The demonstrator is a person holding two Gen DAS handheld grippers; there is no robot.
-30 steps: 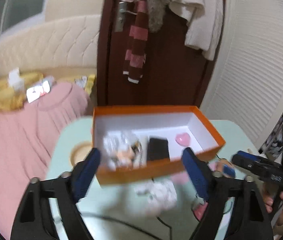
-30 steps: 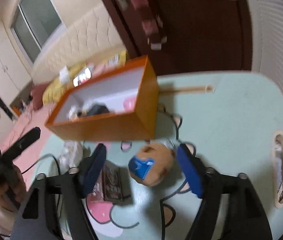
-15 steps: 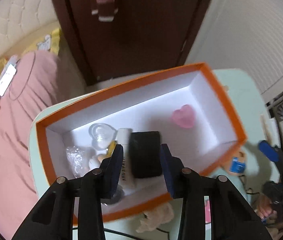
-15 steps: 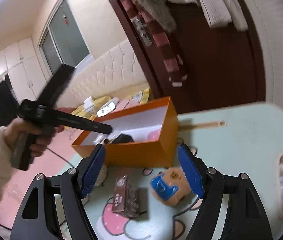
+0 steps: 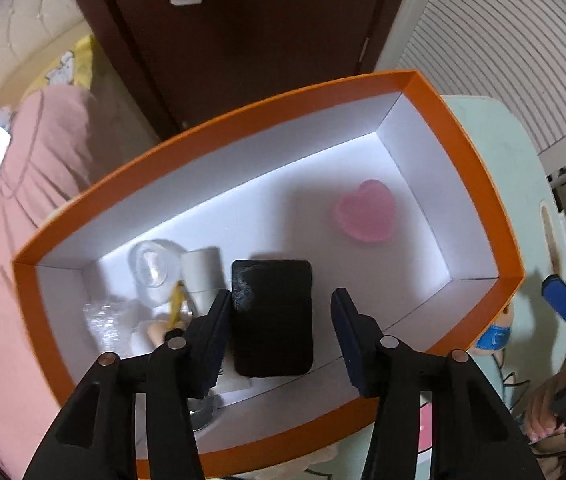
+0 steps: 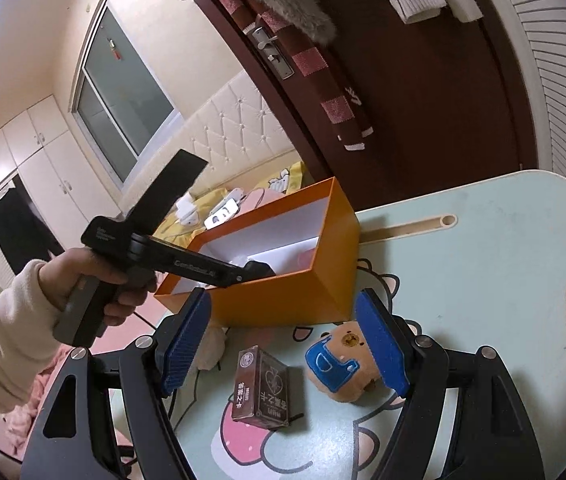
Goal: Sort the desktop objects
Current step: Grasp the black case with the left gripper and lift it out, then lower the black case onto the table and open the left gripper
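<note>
Left claw (image 5: 279, 320) over orange box (image 5: 267, 128), jaws just been opening, apart astride black case (image 5: 273, 316) lying on box floor: drop-off step prob. done. Next: right claw (image 6: 283, 340), jaws apart, empty, needs closing on bear toy (image 6: 343, 364) or card pack (image 6: 263, 388) just ahead on worktop (image 6: 483, 264).

Orange box (image 5: 459, 152) floor lies open around the pink heart (image 5: 365, 216); its left end looks cluttered

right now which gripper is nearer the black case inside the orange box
Left. The left gripper hangs over the orange box, its open jaws straddling the black case. The right gripper is outside the box, above the table.
</note>
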